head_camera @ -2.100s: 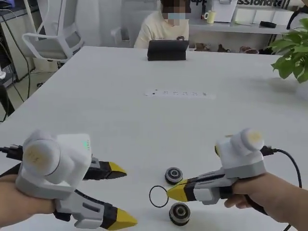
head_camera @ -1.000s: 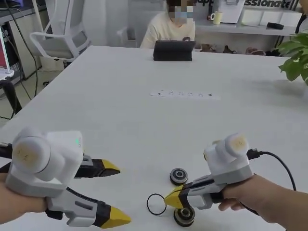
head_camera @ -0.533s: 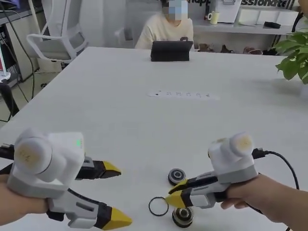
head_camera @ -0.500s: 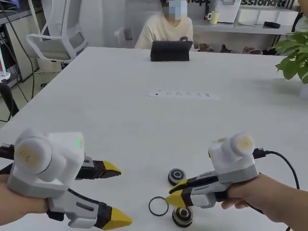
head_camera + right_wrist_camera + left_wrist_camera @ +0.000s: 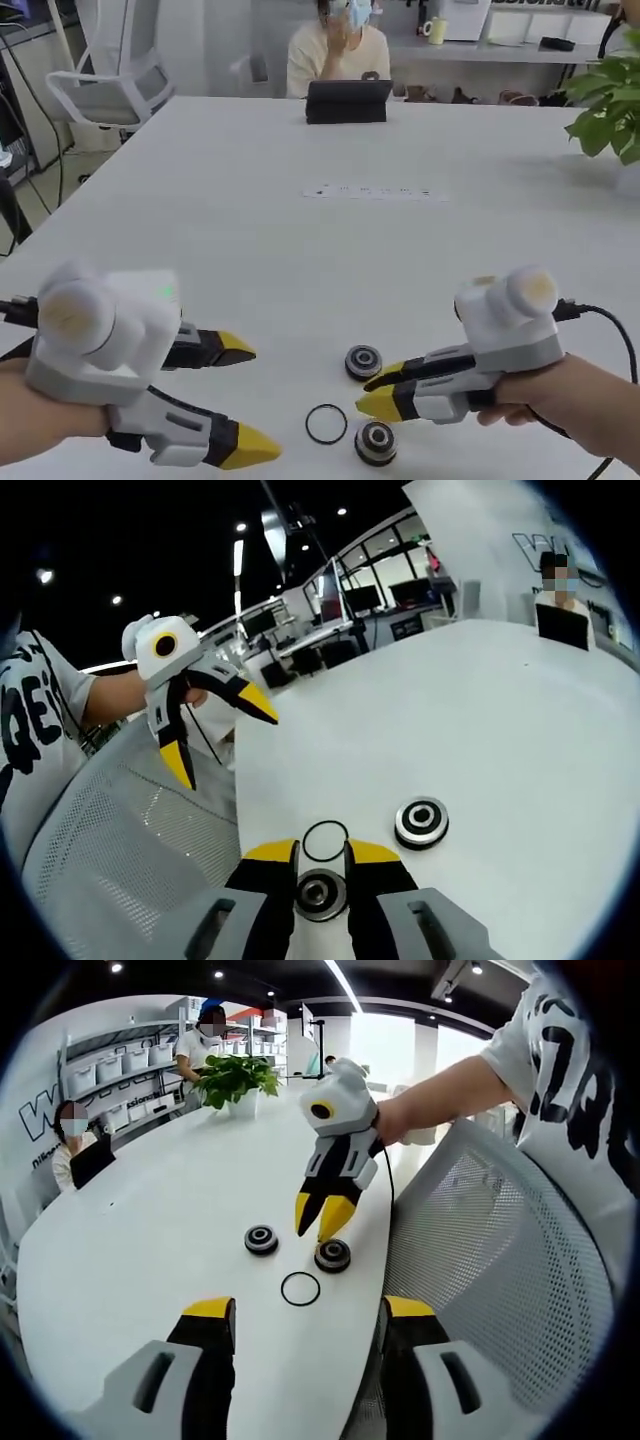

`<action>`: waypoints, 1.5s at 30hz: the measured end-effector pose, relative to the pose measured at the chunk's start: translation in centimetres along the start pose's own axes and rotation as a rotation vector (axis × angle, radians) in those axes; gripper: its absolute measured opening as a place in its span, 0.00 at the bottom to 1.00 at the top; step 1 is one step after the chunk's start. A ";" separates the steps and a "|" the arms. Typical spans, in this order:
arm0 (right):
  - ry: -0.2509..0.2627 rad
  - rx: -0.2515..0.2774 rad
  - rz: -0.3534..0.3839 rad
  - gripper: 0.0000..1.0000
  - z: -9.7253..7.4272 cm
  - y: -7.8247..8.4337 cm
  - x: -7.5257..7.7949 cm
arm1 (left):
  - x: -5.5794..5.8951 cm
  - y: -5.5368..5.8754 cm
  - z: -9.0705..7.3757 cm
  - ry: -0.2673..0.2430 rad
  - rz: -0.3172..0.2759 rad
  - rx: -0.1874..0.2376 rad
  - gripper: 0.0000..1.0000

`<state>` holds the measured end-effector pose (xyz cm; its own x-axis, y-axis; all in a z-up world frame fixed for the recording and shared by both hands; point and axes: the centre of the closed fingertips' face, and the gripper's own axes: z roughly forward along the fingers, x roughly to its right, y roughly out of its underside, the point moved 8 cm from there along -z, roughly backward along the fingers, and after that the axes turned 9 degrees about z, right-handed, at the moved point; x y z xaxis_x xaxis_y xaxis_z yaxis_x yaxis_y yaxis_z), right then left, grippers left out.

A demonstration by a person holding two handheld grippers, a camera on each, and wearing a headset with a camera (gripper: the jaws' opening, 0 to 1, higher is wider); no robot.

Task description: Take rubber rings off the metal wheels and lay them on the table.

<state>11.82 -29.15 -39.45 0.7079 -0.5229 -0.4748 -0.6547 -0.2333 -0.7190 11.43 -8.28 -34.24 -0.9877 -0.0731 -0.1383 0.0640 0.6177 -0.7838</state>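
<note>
At the head view's lower left the left gripper [image 5: 255, 398] is gaping wide. At bottom centre a rubber ring [image 5: 326, 423] is lying flat on the table [image 5: 300, 250] beside the near wheel [image 5: 376, 442], the right gripper [image 5: 370, 392] hovering above, jaws narrowly parted. The far wheel [image 5: 363, 362] is sitting just beyond.

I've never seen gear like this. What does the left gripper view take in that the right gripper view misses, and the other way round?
The left gripper view takes in a potted plant, a mesh chair back and the right gripper, its fingers slightly apart over the table. The right gripper view instead takes in the left gripper, spread wide. Both share the table, one metal wheel, a second wheel, the loose rubber ring and a seated person.
</note>
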 end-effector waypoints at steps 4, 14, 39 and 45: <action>0.007 -0.004 -0.015 0.16 -0.6 0.3 -0.1 | -0.2 -0.3 0.4 0.005 0.004 0.003 0.56; 0.022 -0.001 -0.027 0.18 -1.9 1.4 0.0 | -0.6 -0.7 1.6 0.021 0.014 -0.001 0.55; 0.055 -0.046 -0.095 0.22 -2.0 4.0 0.2 | -0.4 -2.0 6.2 0.112 0.034 -0.003 0.50; 0.058 -0.058 -0.110 0.22 -1.8 4.5 0.2 | -0.1 -1.9 7.1 0.135 0.031 -0.007 0.48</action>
<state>8.50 -31.75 -41.89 0.7606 -0.5378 -0.3637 -0.5896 -0.3375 -0.7338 12.39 -15.00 -37.06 -0.9955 0.0517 -0.0795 0.0944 0.6234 -0.7762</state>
